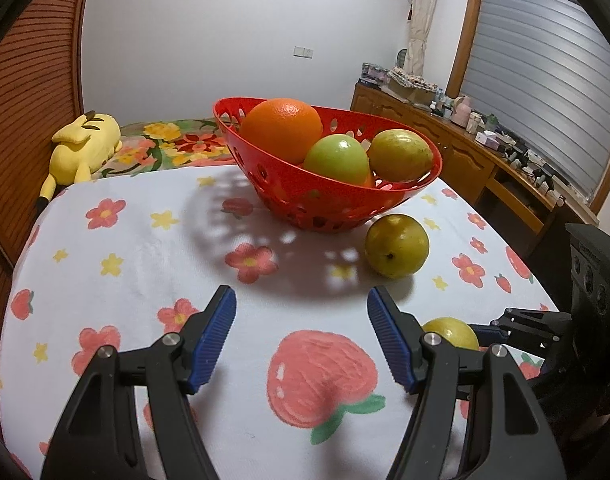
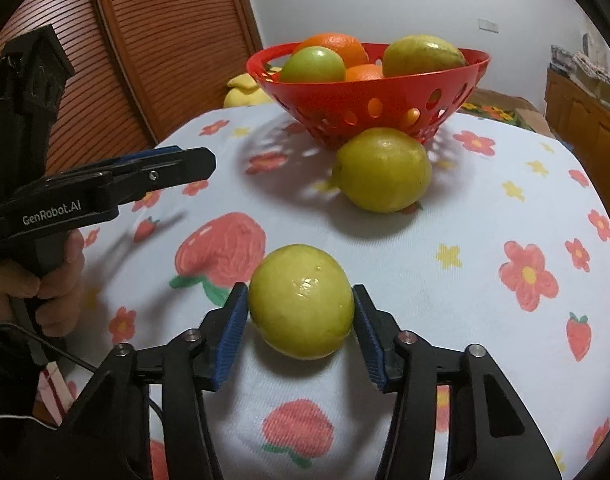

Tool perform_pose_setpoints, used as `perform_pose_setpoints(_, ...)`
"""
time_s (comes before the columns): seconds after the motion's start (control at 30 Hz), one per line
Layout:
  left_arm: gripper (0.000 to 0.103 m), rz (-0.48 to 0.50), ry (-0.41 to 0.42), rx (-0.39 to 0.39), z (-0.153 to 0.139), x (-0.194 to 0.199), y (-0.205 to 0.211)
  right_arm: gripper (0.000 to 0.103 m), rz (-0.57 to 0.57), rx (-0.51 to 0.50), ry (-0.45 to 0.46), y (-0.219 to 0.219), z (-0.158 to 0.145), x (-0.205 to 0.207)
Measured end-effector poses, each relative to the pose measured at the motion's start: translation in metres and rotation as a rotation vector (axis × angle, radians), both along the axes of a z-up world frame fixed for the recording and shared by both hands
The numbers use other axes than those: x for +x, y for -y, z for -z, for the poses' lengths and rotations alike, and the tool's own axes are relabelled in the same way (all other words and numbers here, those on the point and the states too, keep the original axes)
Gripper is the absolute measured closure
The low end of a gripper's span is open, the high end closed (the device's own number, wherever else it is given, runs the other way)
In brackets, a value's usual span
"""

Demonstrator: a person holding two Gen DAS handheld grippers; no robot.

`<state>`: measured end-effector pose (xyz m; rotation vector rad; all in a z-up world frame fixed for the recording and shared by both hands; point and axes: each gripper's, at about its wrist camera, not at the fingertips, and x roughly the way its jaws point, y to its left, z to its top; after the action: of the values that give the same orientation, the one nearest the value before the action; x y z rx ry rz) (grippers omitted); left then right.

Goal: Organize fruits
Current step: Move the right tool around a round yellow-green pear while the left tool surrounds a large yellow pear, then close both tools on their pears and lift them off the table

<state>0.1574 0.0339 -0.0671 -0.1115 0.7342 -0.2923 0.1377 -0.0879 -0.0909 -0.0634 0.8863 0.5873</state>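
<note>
A yellow-green fruit (image 2: 301,312) lies on the flowered cloth, and my right gripper (image 2: 300,288) is shut on it, one blue pad against each side. The same fruit (image 1: 451,332) peeks out low on the right in the left wrist view. A second yellow-green fruit (image 2: 383,170) (image 1: 397,246) rests on the cloth just in front of the red perforated basket (image 1: 325,200) (image 2: 345,92). In the basket are an orange (image 1: 281,128), a green apple (image 1: 337,158) and another yellow-green fruit (image 1: 401,154). My left gripper (image 1: 302,300) hovers open over the cloth, holding nothing.
A yellow plush toy (image 1: 85,144) lies beyond the table's far left edge. Behind it is a brown louvred door (image 2: 165,40). A wooden sideboard (image 1: 485,152) with clutter runs along the right wall. A person's hand (image 2: 61,280) holds the left gripper.
</note>
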Motion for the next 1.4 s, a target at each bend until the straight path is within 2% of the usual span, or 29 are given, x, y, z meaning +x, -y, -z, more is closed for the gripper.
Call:
perform_pose_setpoints(0.1, 0.034, 0.011, -0.006, -0.001, 0.0, 0.003, 0.006, 0.052, -0.022, 0.024, -0.002, 0.006, -0.002, -0.002)
perform_pose_setpoints(0.37, 0.034, 0.063, -0.008, 0.006, -0.009, 0.014, 0.04, 0.052, 0.009, 0.035, 0.05, 0.044, -0.014, -0.009)
perform_pose_setpoints(0.7, 0.034, 0.117, -0.043, 0.032, -0.01, 0.037, 0.084, 0.052, 0.113, 0.027, 0.083, 0.099, -0.014, -0.012)
perform_pose_setpoints(1.27, 0.033, 0.103, -0.094, 0.134, 0.01, 0.073, 0.119, 0.052, 0.145, 0.103, 0.096, 0.116, -0.015, -0.013)
perform_pose_setpoints(1.4, 0.032, 0.102, -0.11, 0.113, 0.015, 0.081, 0.119, 0.052, 0.144, 0.098, 0.098, 0.115, -0.015, -0.014)
